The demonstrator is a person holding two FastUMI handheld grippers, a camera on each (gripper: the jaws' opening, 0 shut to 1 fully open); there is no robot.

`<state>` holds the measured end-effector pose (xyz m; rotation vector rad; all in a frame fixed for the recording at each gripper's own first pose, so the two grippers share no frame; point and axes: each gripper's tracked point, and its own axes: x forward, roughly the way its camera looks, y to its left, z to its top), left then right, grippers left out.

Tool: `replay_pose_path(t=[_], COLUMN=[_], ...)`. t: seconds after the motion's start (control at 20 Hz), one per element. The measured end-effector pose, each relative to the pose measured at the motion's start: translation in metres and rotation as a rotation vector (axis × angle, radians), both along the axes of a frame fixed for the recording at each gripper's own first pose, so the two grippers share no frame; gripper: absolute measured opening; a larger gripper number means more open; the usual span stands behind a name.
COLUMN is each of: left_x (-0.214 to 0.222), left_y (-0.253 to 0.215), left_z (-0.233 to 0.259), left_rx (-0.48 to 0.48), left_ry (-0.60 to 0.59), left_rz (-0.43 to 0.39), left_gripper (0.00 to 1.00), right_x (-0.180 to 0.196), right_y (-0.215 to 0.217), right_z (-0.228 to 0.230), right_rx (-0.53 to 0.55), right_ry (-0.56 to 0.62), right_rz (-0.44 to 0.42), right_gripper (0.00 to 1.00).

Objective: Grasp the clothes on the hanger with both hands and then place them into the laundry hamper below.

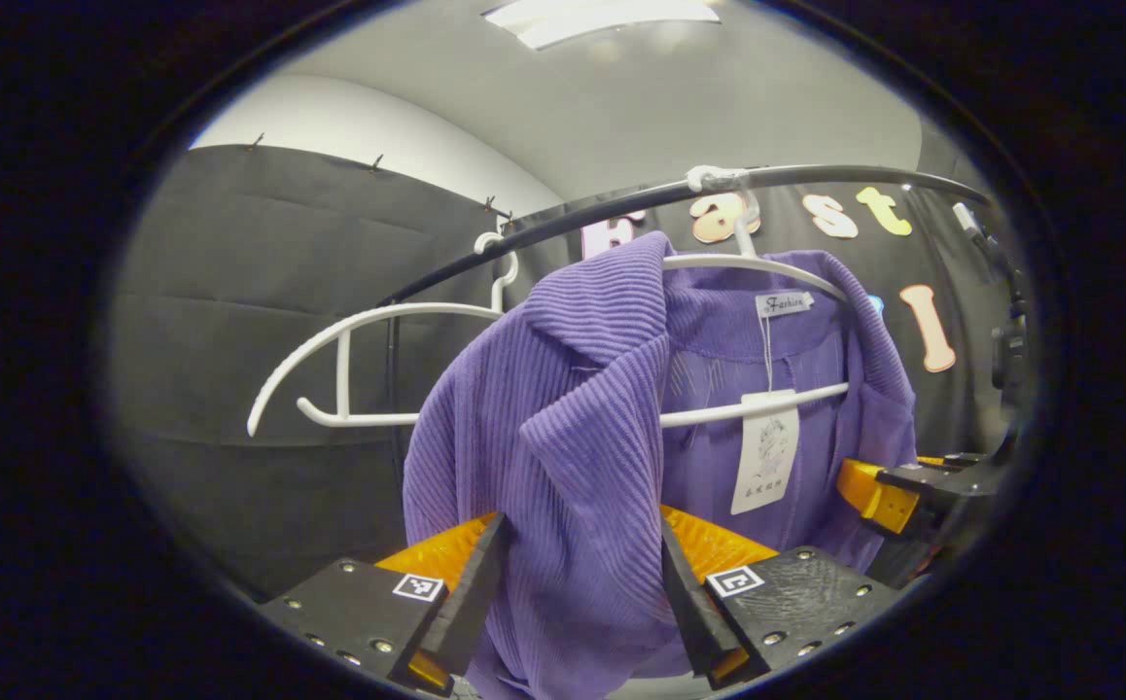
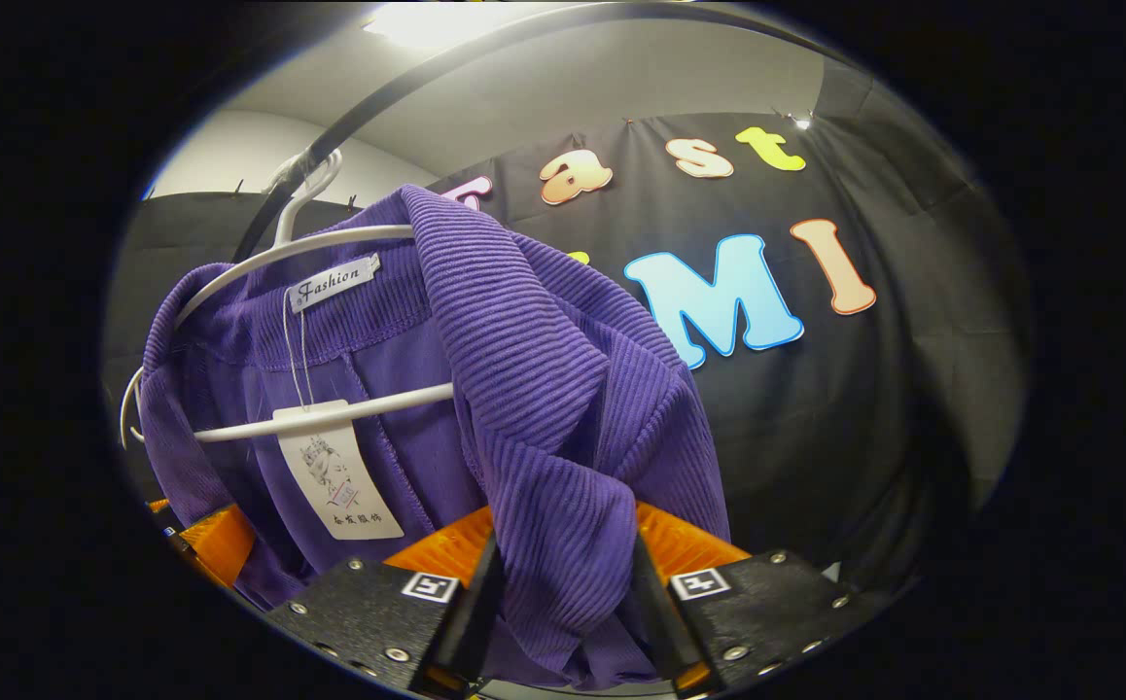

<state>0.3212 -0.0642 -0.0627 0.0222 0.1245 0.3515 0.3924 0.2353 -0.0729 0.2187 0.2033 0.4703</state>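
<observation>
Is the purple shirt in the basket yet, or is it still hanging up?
Still hanging. Done: both grippers have reached the purple shirt. In hand: the left gripper and the right gripper each have a front panel between their fingers, and the shirt is still draped on its white hanger on the rail. Left: pull it off the hanger and lower it into the hamper.
</observation>
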Motion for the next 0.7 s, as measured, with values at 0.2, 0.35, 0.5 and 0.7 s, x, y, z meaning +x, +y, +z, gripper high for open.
replay_pose_path(t=[0.2,0.35,0.5,0.7], left_x=[0.002,0.000,-0.003,-0.027], left_y=[0.003,0.009,0.009,0.015], left_z=[-0.002,-0.001,0.003,0.025], left_rx=[0.000,-0.011,-0.020,-0.022], left_ry=[0.015,0.007,0.019,0.003], left_rz=[-0.020,-0.010,-0.042,-0.056], left_gripper=[0.53,0.23,0.08,0.01], right_x=[0.002,-0.005,-0.012,-0.014], right_y=[-0.008,-0.012,-0.026,-0.044], right_z=[0.008,0.022,0.051,0.091], right_rx=[-0.016,-0.033,-0.035,-0.035], right_ry=[-0.061,-0.124,-0.226,-0.329], right_rz=[0.004,0.014,-0.020,-0.052], right_gripper=[0.11,0.06,0.06,0.06])
